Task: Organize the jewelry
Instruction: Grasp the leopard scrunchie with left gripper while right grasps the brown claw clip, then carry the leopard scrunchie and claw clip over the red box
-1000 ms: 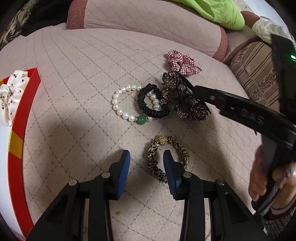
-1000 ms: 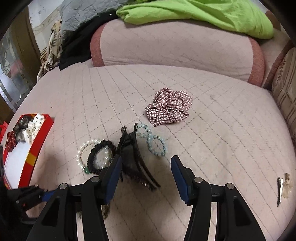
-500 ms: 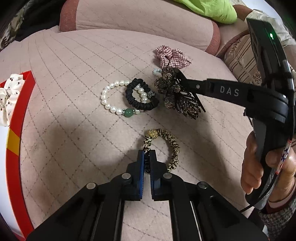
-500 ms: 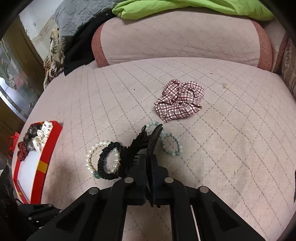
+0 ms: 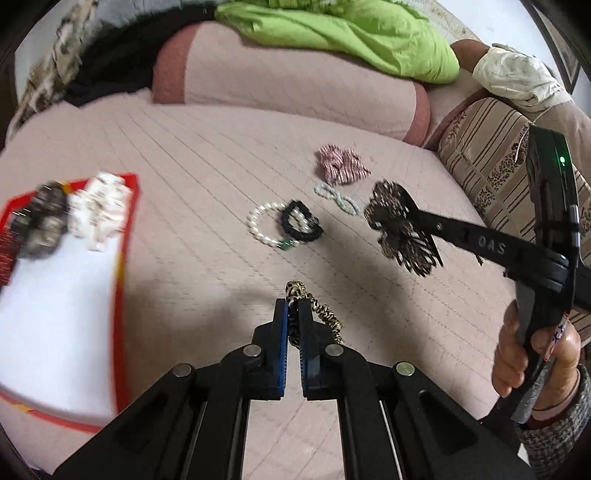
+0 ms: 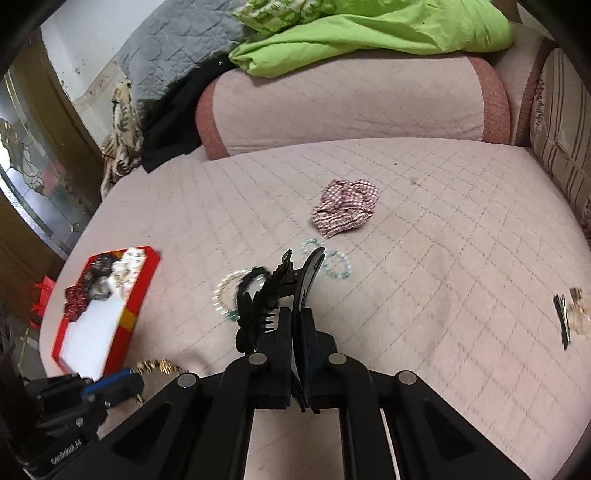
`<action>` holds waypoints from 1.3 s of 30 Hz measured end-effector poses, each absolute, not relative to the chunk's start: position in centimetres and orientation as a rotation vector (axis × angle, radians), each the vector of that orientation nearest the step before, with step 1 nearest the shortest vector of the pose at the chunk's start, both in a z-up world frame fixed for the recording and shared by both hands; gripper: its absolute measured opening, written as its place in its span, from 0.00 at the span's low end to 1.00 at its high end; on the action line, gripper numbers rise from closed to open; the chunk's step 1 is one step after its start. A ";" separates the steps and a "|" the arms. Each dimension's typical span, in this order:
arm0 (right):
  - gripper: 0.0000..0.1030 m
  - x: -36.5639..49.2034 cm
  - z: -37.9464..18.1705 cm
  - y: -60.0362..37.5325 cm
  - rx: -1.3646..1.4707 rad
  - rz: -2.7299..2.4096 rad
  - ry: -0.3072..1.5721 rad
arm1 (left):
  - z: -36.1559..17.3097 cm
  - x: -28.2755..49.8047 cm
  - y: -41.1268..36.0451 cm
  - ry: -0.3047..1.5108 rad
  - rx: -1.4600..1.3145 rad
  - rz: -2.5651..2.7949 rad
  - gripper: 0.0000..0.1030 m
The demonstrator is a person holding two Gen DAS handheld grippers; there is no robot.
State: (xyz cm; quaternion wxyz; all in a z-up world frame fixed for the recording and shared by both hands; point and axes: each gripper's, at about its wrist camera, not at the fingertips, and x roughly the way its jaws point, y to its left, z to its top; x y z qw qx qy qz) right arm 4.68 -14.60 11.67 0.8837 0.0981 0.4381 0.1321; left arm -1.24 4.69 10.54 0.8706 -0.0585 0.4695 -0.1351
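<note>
My left gripper (image 5: 293, 310) is shut on a leopard-print hair tie (image 5: 321, 312) with a gold bead, held just above the pink quilted seat. My right gripper (image 6: 295, 314) is shut on a dark rhinestone claw clip (image 6: 275, 291), which hangs in the air at the right of the left wrist view (image 5: 400, 227). On the seat lie a pearl bracelet (image 5: 260, 225), a black scrunchie (image 5: 301, 221), a pale green bead bracelet (image 5: 338, 197) and a plaid scrunchie (image 5: 341, 168). A red box (image 5: 125, 258) at the left holds several hair pieces.
A pink bolster (image 6: 351, 107) with a green blanket (image 6: 369, 29) backs the seat. A striped cushion (image 5: 491, 162) stands at the right. A black hairpin (image 6: 563, 321) lies far right. A person's hand (image 5: 535, 354) grips the right tool. The left gripper (image 6: 122, 380) shows low left.
Both grippers went from open to shut, the left on the leopard hair tie, the right on the claw clip. Both then rose off the seat, and the red box came further into view.
</note>
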 end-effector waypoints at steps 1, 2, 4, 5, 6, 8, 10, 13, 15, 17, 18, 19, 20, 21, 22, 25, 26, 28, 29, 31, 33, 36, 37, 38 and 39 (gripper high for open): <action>0.05 4.0 12.0 -14.0 0.202 0.277 0.911 | 10.9 -1.6 5.1 0.972 -0.116 -0.276 0.05; 0.05 3.5 12.2 -13.7 0.200 0.279 0.910 | 11.5 -2.0 5.5 0.961 -0.111 -0.266 0.05; 0.05 2.3 12.9 -12.1 0.195 0.294 0.906 | 12.2 -2.7 6.5 0.947 -0.109 -0.252 0.05; 0.05 1.8 13.2 -11.4 0.192 0.300 0.904 | 12.6 -3.0 7.1 0.939 -0.110 -0.243 0.05; 0.05 1.4 13.4 -10.8 0.193 0.308 0.902 | 12.8 -3.2 7.6 0.933 -0.111 -0.237 0.05; 0.05 0.4 14.0 -9.0 0.199 0.339 0.902 | 13.4 -3.8 9.0 0.918 -0.118 -0.220 0.05; 0.05 -0.3 14.4 -7.3 0.200 0.364 0.905 | 13.8 -4.2 10.3 0.909 -0.126 -0.207 0.05; 0.05 -0.9 14.8 -4.8 0.199 0.407 0.910 | 14.1 -5.0 12.7 0.895 -0.126 -0.168 0.05; 0.05 -1.2 15.0 -3.4 0.192 0.424 0.915 | 14.0 -5.4 14.2 0.894 -0.121 -0.141 0.05; 0.05 -1.3 15.1 -1.6 0.180 0.441 0.922 | 13.7 -5.5 16.2 0.898 -0.121 -0.113 0.05; 0.05 -1.3 15.2 -0.7 0.175 0.453 0.929 | 13.6 -5.6 16.9 0.899 -0.121 -0.102 0.05; 0.05 -1.2 15.2 0.2 0.172 0.466 0.936 | 13.5 -5.7 17.8 0.898 -0.122 -0.088 0.05; 0.05 -1.2 15.2 0.9 0.171 0.475 0.941 | 13.5 -5.8 18.6 0.898 -0.126 -0.076 0.05; 0.05 -1.1 15.2 1.9 0.168 0.489 0.948 | 13.5 -5.8 19.6 0.896 -0.132 -0.065 0.05; 0.05 -1.1 15.2 2.6 0.166 0.497 0.952 | 13.5 -5.8 20.5 0.894 -0.138 -0.055 0.05; 0.05 -0.7 15.0 5.3 0.155 0.518 0.961 | 13.4 -5.6 22.8 0.891 -0.145 -0.025 0.05; 0.05 -0.6 14.8 5.9 0.151 0.519 0.961 | 13.4 -5.5 23.5 0.891 -0.147 -0.020 0.05; 0.05 -0.4 14.4 7.4 0.143 0.519 0.967 | 13.1 -5.2 24.9 0.895 -0.153 -0.008 0.05; 0.05 -0.2 14.0 8.1 0.144 0.518 0.974 | 13.0 -5.0 25.4 0.897 -0.154 -0.002 0.05; 0.05 0.1 13.3 9.3 0.147 0.511 0.987 | 12.6 -4.6 26.7 0.905 -0.158 0.006 0.05; 0.05 0.3 12.7 10.0 0.152 0.509 0.999 | 12.2 -4.2 27.9 0.912 -0.167 0.013 0.05; 0.05 0.9 11.6 11.5 0.148 0.504 1.016 | 11.3 -3.7 29.2 0.927 -0.175 0.029 0.05; 0.05 1.1 11.4 12.0 0.145 0.502 1.019 | 10.9 -3.5 29.8 0.934 -0.180 0.038 0.05; 0.05 1.2 11.1 12.4 0.141 0.499 1.022 | 10.6 -3.4 30.2 0.940 -0.185 0.043 0.05; 0.05 1.4 10.9 12.9 0.140 0.499 1.025 | 10.4 -3.3 30.6 0.944 -0.190 0.047 0.05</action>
